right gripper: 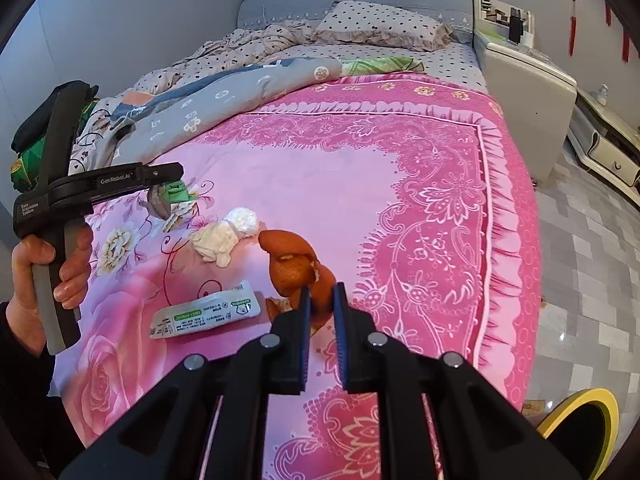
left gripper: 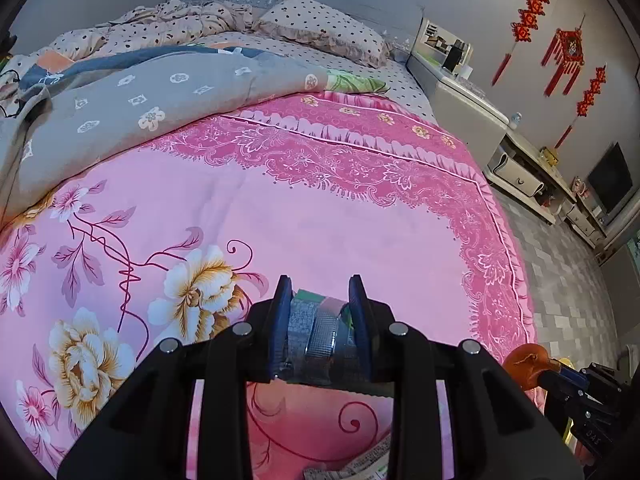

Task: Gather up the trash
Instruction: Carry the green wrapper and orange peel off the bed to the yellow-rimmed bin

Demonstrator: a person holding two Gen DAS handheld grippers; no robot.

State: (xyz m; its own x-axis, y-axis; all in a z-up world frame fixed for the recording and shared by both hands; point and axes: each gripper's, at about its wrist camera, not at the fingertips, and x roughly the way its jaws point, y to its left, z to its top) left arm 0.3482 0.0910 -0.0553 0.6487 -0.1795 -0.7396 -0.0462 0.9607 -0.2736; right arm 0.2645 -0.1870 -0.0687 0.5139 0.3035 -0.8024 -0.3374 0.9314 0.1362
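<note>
My left gripper (left gripper: pixel 320 292) is shut on a crumpled silver and green foil wrapper (left gripper: pixel 318 328), held above the pink bedspread; it also shows in the right wrist view (right gripper: pixel 168 196). My right gripper (right gripper: pixel 320 292) is shut on an orange peel (right gripper: pixel 298 264), lifted over the bed; the peel also shows in the left wrist view (left gripper: pixel 526 364). A crumpled white tissue (right gripper: pixel 224 234) and a flat white sachet (right gripper: pixel 206 314) lie on the bedspread left of the peel. A small piece of peel (right gripper: pixel 276 306) lies beside the sachet.
A yellow-rimmed bin (right gripper: pixel 580 432) stands on the floor at the bed's lower right. Bunched quilts (right gripper: pixel 224 96) and a pillow (right gripper: pixel 380 24) fill the far bed. A bedside cabinet (right gripper: pixel 524 72) and a low TV stand (left gripper: pixel 532 184) line the right wall.
</note>
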